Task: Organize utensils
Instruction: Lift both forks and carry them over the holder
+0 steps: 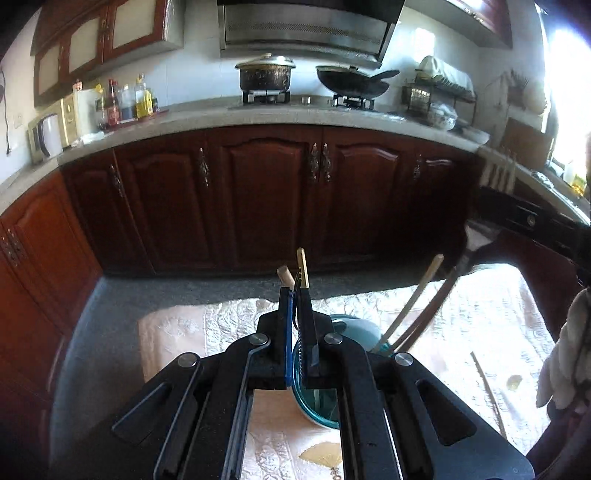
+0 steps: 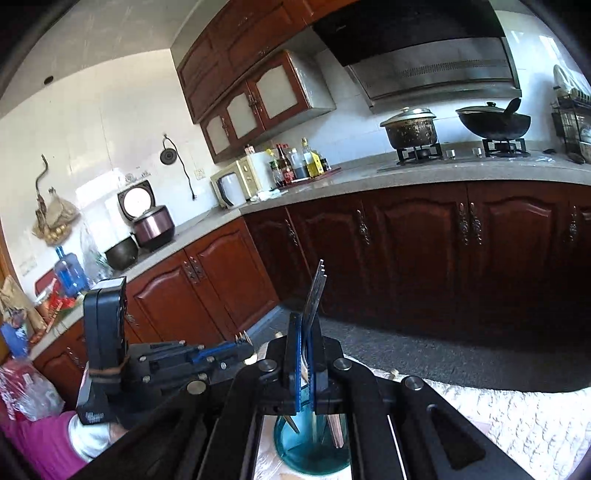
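The left gripper (image 1: 294, 291) has its jaws pressed together on a pair of chopsticks (image 1: 302, 267), whose pale ends stick up past the fingertips, one blunt and wooden, one thin and yellowish. Directly below it stands a blue cup (image 1: 314, 406), its rim just under the fingers; two more sticks (image 1: 413, 306) lean out of the cup toward the right. The right gripper (image 2: 306, 332) is likewise clamped, pinching a metal fork (image 2: 314, 291) that rises upright with its tines at the top. In the right wrist view the same blue cup (image 2: 314, 446) sits just beneath the fingers, with several utensil ends resting inside on its bottom, and the left gripper (image 2: 242, 338) reaches in from the left at about the same height, its tips close beside the right one. The cup stands on a pale quilted cloth (image 1: 480, 332) covering a table; a thin stick (image 1: 487, 391) lies loose on the cloth to the right of the cup. The far edge of the cloth runs just beyond the cup, and past it a grey floor (image 1: 184, 291) opens out to a row of dark wooden cabinets (image 1: 266, 192). To the left of the cup the cloth ends near the gripper, with floor beyond. A grey counter (image 1: 207, 118) tops the cabinets, carrying a pot (image 1: 264, 75) and a wok (image 1: 354, 83) on a stove, bottles (image 1: 129, 99), and a kettle (image 1: 50, 134), under a range hood (image 1: 306, 29).
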The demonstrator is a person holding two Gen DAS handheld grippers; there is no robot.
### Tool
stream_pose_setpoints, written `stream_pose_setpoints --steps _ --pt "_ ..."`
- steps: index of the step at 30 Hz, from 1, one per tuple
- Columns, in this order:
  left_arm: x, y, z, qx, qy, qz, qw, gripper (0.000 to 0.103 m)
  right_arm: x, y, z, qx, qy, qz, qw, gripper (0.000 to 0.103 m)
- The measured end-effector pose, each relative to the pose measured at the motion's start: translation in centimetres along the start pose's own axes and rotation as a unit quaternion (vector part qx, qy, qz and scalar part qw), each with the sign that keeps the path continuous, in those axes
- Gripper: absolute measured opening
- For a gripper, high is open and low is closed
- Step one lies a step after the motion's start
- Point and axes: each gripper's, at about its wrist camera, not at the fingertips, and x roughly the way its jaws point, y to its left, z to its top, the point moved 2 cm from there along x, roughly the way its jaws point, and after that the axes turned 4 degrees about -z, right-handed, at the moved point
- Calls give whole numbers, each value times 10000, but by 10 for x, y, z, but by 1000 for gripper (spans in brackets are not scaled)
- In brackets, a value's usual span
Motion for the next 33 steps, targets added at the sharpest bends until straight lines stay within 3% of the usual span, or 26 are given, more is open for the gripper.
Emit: stream_pose_setpoints --steps 6,14,21,33 --pt "29 -2 -23 21 195 97 9998 1 46 -12 -21 80 315 -105 9994 2" --pt "51 -3 -45 68 406 197 9990 1 76 -29 -55 247 724 -78 9970 2" --pt "64 -4 -58 18 577 196 9981 1 86 -35 -77 336 970 -104 9947 2" --pt "69 -6 -70 -159 732 135 9971 2 76 -39 -78 257 1077 -206 9936 7"
